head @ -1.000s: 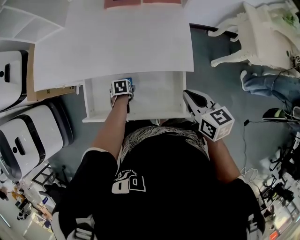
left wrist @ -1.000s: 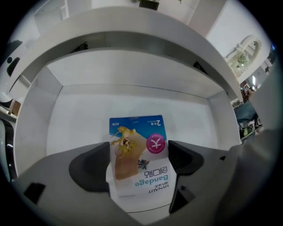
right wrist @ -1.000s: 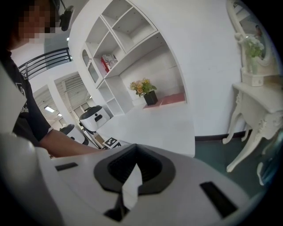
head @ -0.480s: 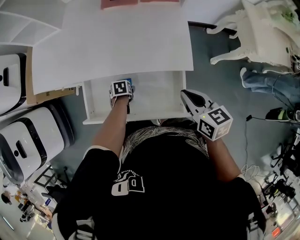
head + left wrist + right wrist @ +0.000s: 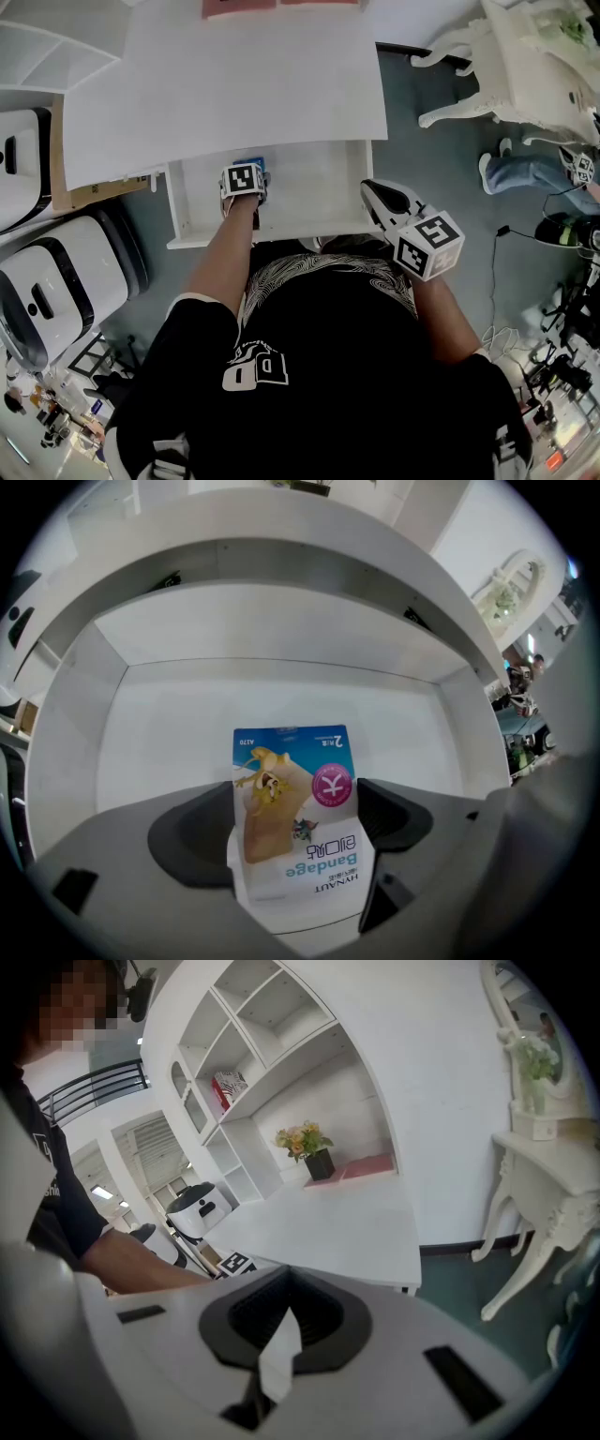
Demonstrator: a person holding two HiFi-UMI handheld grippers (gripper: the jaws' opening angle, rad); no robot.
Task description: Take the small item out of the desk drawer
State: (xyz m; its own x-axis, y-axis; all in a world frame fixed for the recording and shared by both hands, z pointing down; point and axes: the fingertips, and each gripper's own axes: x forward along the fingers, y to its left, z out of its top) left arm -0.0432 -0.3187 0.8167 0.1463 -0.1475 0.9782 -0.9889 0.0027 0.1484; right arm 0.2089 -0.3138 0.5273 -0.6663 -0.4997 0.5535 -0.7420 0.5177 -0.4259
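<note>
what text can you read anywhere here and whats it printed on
"Bandage": on the bandage packet, upside down in the left gripper view.
"HYNAUT": same packet, next to that word.
"A170": same packet, corner of its blue band.
The packet's other characters and its pink round badge: too small to read.
White letters on the black shirt: creased, not readable as a word.
</note>
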